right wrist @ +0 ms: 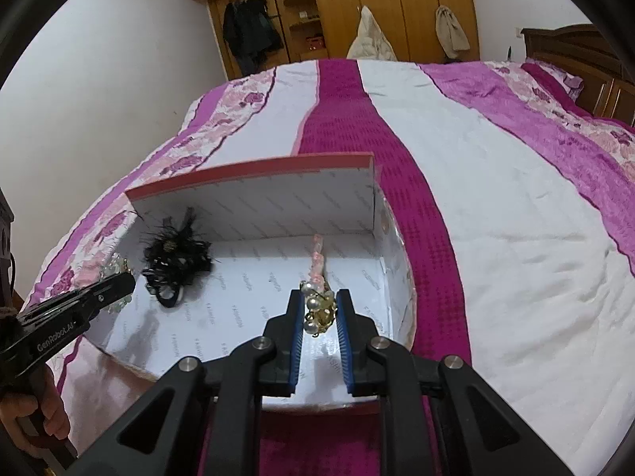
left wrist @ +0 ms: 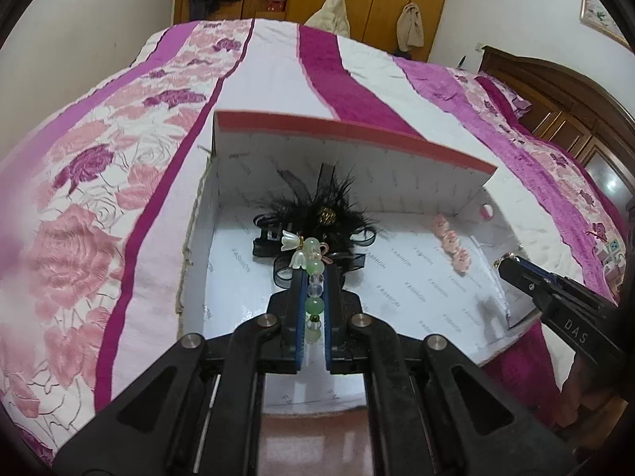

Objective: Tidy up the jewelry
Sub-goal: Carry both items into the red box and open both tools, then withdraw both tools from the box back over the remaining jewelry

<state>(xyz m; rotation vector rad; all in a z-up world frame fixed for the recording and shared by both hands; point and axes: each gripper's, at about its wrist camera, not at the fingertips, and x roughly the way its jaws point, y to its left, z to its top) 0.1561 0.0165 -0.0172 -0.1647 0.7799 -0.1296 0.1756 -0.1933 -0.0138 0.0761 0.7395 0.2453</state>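
Bed (right wrist: 496,206) with pink-and-magenta striped quilt carries a white box (left wrist: 397,277), lid flap up at the far side. Inside: black feather hairpiece (left wrist: 317,214) at the left, pink flower clip (left wrist: 452,244) at the right (both lying on the box floor). Left gripper (left wrist: 313,273) clenched on a green-bead strand (left wrist: 311,305), over the box. Right gripper (right wrist: 320,297) grasps a gold-and-pearl piece (right wrist: 319,309), jaws narrowly parted, also over the box.

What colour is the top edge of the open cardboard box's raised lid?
Coral red, along the lid's top edge; clearest in the left wrist view.
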